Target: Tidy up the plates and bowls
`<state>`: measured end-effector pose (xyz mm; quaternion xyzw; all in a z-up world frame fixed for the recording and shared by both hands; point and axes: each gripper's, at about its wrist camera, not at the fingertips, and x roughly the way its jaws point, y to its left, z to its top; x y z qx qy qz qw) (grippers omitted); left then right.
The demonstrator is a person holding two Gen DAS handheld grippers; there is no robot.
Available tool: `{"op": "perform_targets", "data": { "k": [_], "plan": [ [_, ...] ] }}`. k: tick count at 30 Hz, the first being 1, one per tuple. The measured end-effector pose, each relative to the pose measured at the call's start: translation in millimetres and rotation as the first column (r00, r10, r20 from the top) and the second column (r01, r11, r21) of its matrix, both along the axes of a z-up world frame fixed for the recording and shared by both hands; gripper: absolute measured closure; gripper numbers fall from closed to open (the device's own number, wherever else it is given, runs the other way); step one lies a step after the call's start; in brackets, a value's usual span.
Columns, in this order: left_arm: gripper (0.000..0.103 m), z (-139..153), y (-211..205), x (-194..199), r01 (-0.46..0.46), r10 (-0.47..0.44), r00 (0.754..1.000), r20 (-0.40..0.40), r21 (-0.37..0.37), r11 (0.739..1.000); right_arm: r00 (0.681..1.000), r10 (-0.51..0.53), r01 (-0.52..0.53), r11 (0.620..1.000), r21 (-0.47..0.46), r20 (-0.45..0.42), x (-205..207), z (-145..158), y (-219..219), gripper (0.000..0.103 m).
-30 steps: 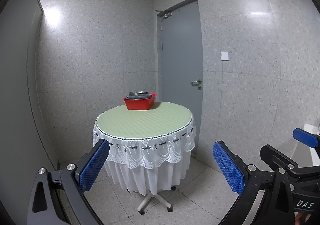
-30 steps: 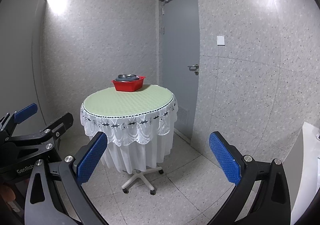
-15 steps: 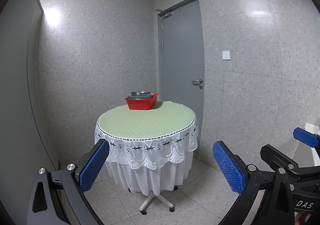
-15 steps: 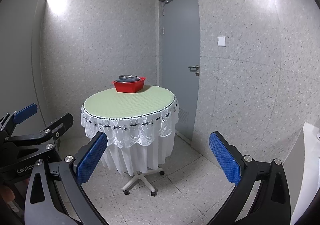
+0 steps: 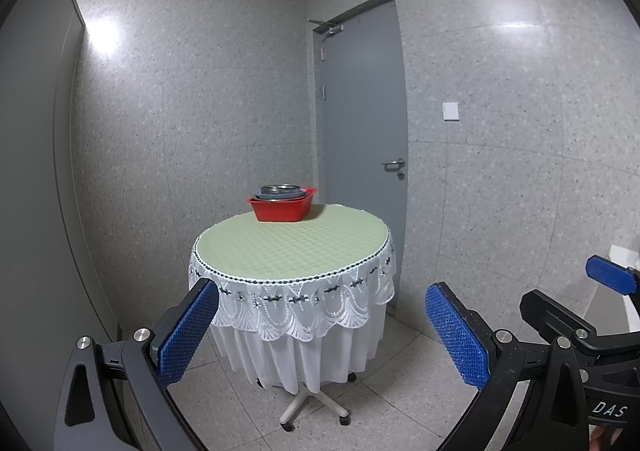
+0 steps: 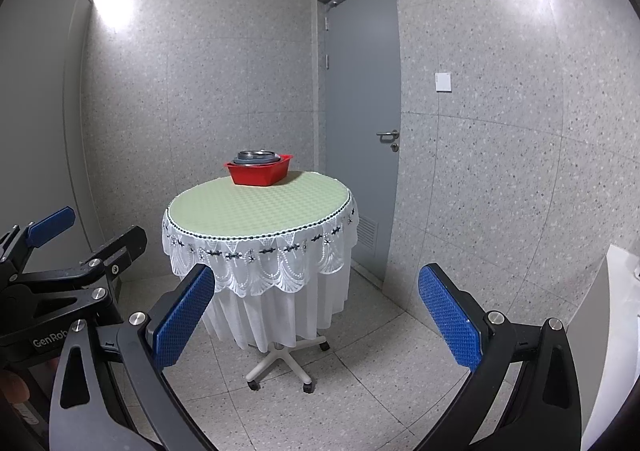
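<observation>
A red plastic tub (image 5: 282, 207) sits at the far edge of a round table (image 5: 292, 243) with a green top and white lace skirt. A stack of metal bowls and plates (image 5: 280, 191) rests inside it. The tub (image 6: 260, 171) and the stack (image 6: 257, 157) also show in the right wrist view. My left gripper (image 5: 320, 331) is open and empty, well short of the table. My right gripper (image 6: 316, 311) is open and empty, also away from the table. Each gripper shows at the edge of the other's view.
A grey door (image 5: 362, 139) with a handle stands behind the table on the right. Speckled tiled walls close the corner. The table stands on a wheeled star base (image 6: 280, 365). A white surface (image 6: 612, 331) is at the far right.
Both views have shifted slightly; the table sits a little further right in the frames. Both grippers stay open and empty.
</observation>
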<state>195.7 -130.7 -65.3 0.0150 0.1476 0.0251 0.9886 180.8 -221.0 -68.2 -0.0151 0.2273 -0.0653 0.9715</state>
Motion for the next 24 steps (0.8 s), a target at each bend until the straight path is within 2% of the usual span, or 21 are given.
{"op": "perform_targets", "data": {
  "k": [24],
  "plan": [
    [0.001,-2.3,5.8,-5.3,0.001,-0.001,1.0,0.01,0.015,1.0,1.0,0.001,-0.001,1.0,0.016,-0.003,-1.2,3.0,-2.8,0.0]
  ]
}}
